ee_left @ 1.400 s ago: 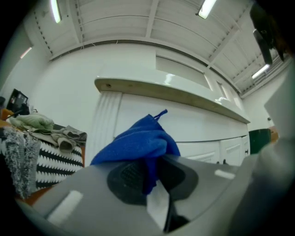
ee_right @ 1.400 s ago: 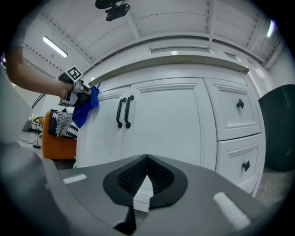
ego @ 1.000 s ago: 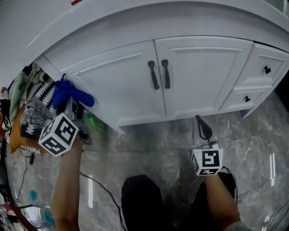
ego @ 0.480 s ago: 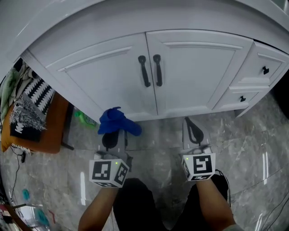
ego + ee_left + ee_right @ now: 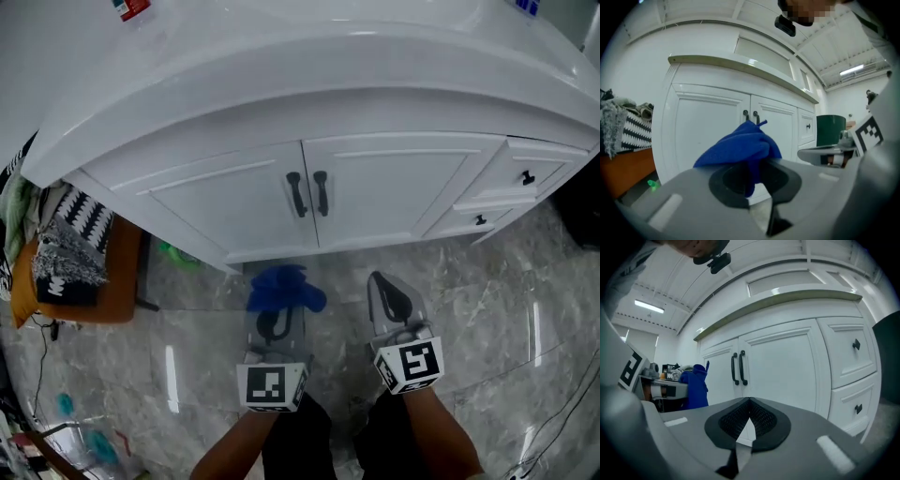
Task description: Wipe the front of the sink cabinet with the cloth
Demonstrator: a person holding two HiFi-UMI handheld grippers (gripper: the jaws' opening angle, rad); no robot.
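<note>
Head view: crumpled (seemingly soft) cloth [image 5: 284, 287]

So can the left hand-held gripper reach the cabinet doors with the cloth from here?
Probably yes. The left hand-held gripper holds the blue cloth short of the cabinet doors, with only bare floor between; the right hand-held gripper sits aside.

Can't see the pinched end of the cloth [image 5: 740, 145], buried between the jaws of the left tool [image 5: 751, 186]. Can't identify the red-capped item [image 5: 132, 7], cut by the head view's top edge, nor the tiny teal bits [image 5: 66, 405]
</note>
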